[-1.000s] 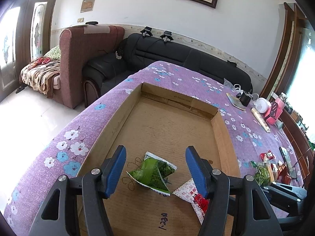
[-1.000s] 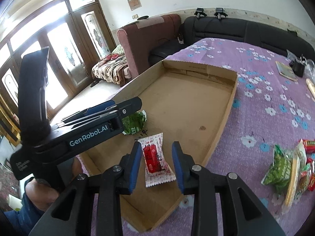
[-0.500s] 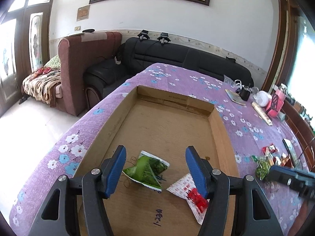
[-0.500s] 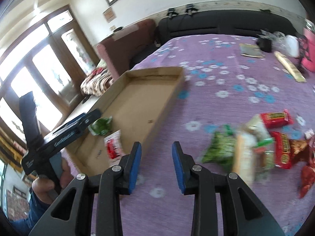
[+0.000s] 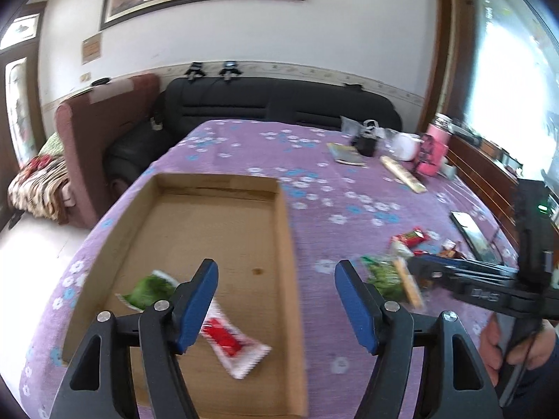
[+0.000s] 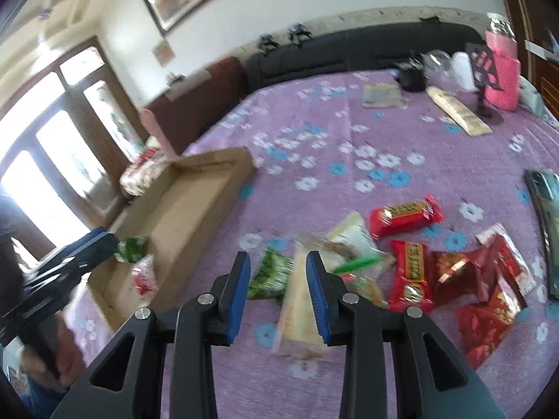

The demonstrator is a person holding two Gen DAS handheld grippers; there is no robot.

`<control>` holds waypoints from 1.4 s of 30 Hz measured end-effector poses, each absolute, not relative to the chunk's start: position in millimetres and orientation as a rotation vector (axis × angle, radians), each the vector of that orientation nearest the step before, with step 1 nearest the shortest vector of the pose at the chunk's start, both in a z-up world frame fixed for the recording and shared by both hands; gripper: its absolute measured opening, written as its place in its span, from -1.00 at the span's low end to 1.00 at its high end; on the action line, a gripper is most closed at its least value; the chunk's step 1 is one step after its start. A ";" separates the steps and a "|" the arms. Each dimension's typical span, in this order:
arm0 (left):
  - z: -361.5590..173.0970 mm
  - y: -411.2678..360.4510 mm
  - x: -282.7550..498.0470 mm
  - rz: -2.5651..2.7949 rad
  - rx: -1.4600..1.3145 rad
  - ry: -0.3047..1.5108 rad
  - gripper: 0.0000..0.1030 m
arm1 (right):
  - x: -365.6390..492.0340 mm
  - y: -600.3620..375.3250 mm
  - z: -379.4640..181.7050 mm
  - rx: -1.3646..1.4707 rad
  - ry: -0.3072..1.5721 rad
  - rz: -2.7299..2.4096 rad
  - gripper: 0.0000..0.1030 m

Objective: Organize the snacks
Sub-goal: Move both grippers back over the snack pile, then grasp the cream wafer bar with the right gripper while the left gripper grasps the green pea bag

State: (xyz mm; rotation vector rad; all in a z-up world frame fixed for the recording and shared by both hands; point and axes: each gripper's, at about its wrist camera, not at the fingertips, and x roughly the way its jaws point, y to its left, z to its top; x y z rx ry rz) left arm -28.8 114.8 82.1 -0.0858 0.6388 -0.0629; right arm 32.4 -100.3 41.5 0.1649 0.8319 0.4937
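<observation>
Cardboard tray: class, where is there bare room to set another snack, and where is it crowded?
The cardboard tray is bare beyond the green packet and the red-and-white packet, up to its far wall. The cloth between tray and snack pile is free. The pile is crowded.

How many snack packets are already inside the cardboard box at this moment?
2: a green packet near the cardboard box's left wall, and a white-and-red packet beside it, nearer the camera. The hand-held gripper may hide more.

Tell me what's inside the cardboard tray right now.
Inside the cardboard tray lie two snacks, close together: a green packet and a white-and-red packet. The left gripper's fingers cover part of each and the tray's near end; the rest of the floor is bare.
</observation>
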 end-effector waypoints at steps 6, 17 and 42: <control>81.4 93.6 -26.3 -0.110 -0.070 0.663 0.42 | 49.0 -110.9 18.9 0.215 0.998 0.478 -0.33; 78.7 76.7 -15.4 -0.166 -0.078 0.721 0.41 | 52.4 -117.2 9.1 0.248 1.016 0.484 -0.37; 12.2 -4.6 54.4 -0.275 0.023 0.959 0.41 | 59.2 -163.4 30.4 0.347 0.901 0.333 -0.38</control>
